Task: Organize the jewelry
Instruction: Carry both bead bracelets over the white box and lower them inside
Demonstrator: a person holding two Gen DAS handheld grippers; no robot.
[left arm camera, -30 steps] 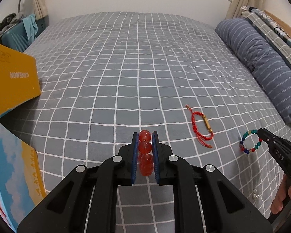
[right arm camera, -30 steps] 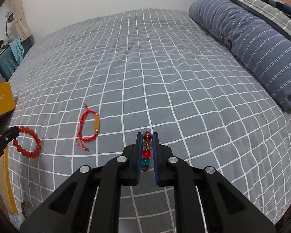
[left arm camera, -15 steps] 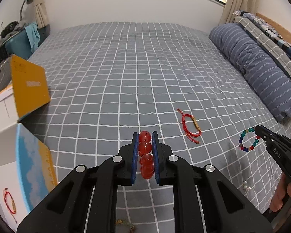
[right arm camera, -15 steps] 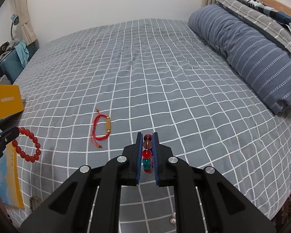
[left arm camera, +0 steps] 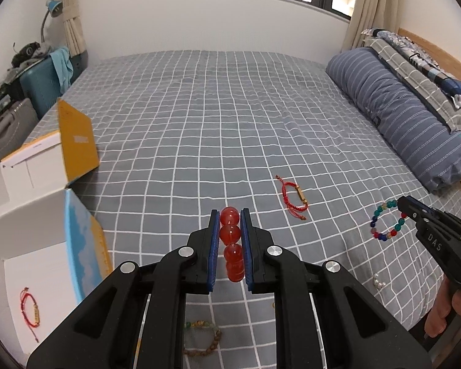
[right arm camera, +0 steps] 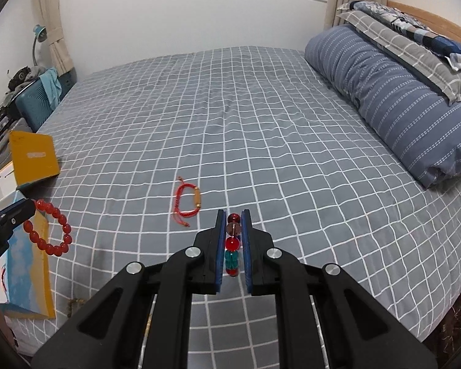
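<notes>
The bed (left arm camera: 218, 117) fills both views, its soft checked cover a yielding base that lets small pieces sink into folds, so anything left on it is best pinched from above at a free stretch of cord. At the left edge of the left view stands one open white box (left arm camera: 30, 261) with yellow and blue flaps, a red cord bracelet (left arm camera: 30, 310) already lying inside at lower left. Two bead bracelets are off the bed. The left tongs (left arm camera: 230, 233) are nearly closed on the red one (left arm camera: 230, 243), low in the centre of their own view, with its big glassy beads likely smooth, fairly weighty and apt to roll unless the pads bite between two beads. The right tongs (right arm camera: 233, 236) are clamped the same way on the mixed-colour one (right arm camera: 232, 246), lighter and probably on stretch cord, hanging as a loop at the right edge of the left view. One red cord bracelet with a gold tube (left arm camera: 293, 196) lies centre-right: limp, light, best taken at the stiff tube. Along the bottom edge are one brownish bead string (left arm camera: 204, 338) and, lower right, one small cluster of pearls (left arm camera: 378, 283), tiny and slippery.
</notes>
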